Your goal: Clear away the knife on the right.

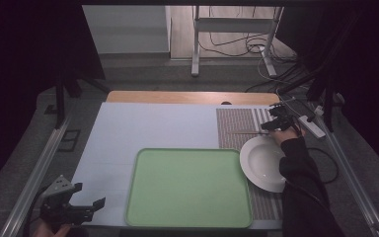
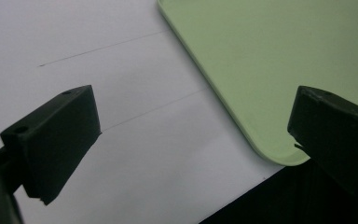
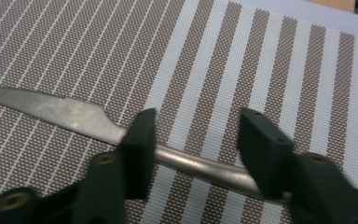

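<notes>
on the pale blue-white table top (image 1: 153, 128) sat a large flat light-green plastic tray with rounded corners (image 1: 187, 187), nothing lying in it, close to your edge of the table. to its right lay a long woven placemat, brown with white stripes (image 1: 237, 126), running from the far side toward you. on the placemat's near part stood a round white shallow ceramic plate (image 1: 261, 163), its left rim just beside the tray's right edge.

your right forearm in its dark sleeve (image 1: 301, 182) crossed over the right side of the plate and reached to the far part of the placemat. your right gripper (image 3: 196, 140) was there, low over the striped weave, with a slim silver metal table knife (image 3: 74, 116) lying crosswise between the jaws. the knife's handle passed right across the gap, its blade stretching out past one jaw over the brown stripes. the jaws stood part-way together on either side of the handle; whether they actually pressed on the metal could not be told. in the high view the knife (image 1: 249, 132) lay just beyond the plate's far rim.

your left gripper (image 1: 86, 205) waited off the near left corner of the tray, jaws wide apart with nothing between them, over the bare table beside the tray's rounded corner (image 2: 279, 156).
</notes>
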Tool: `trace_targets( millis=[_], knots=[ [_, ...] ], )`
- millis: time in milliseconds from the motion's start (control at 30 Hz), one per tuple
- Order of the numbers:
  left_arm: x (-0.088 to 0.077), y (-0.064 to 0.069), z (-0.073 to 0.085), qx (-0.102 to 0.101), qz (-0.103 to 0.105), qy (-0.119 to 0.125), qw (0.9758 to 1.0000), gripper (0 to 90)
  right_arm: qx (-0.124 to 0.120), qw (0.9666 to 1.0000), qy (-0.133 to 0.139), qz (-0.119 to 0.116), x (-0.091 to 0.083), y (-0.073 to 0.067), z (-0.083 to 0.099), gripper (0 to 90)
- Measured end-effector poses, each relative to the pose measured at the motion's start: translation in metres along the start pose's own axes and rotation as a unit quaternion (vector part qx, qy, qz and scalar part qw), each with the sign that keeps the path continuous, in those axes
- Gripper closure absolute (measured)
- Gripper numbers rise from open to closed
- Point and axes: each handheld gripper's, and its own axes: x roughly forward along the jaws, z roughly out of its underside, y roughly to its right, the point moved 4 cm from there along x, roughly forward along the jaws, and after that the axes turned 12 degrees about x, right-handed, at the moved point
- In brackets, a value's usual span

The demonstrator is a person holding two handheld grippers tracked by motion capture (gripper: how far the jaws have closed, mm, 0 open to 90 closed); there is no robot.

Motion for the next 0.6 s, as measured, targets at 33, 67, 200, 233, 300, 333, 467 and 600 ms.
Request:
trace_targets(
  millis=[33, 67, 200, 233, 300, 333, 467, 600],
  knots=[
    [0.000, 0.000, 0.000, 0.000, 0.000, 0.000, 1.0000, 2.0, 0.000, 1.0000, -0.003, 0.002, 0.001, 0.002, 0.000, 59.6],
    [0.000, 0.000, 0.000, 0.000, 0.000, 0.000, 1.0000, 2.1, 0.000, 0.9999, -0.015, 0.001, 0.003, 0.006, -0.001, 78.1],
    [0.000, 0.000, 0.000, 0.000, 0.001, 0.000, 1.0000, 2.1, 0.002, 0.9995, -0.029, 0.013, 0.006, 0.015, 0.001, 90.0],
    [0.000, 0.000, 0.000, 0.000, 0.001, 0.000, 1.0000, 2.1, 0.002, 0.9995, -0.029, 0.013, 0.006, 0.015, 0.001, 90.0],
    [0.000, 0.000, 0.000, 0.001, 0.001, 0.000, 1.0000, 2.2, 0.006, 0.9991, -0.037, 0.018, 0.009, 0.020, 0.003, 90.0],
    [0.000, 0.000, 0.000, 0.001, 0.001, 0.000, 1.0000, 2.2, 0.005, 0.9992, -0.032, 0.022, 0.010, 0.023, 0.004, 90.0],
    [0.000, 0.000, 0.000, 0.000, 0.001, 0.000, 1.0000, 2.2, 0.010, 0.9987, -0.039, 0.030, 0.010, 0.031, 0.007, 90.0],
    [0.000, 0.000, 0.000, 0.002, 0.000, -0.001, 1.0000, 2.2, 0.014, 0.9983, -0.054, 0.015, 0.006, 0.035, 0.014, 90.0]
  ],
)
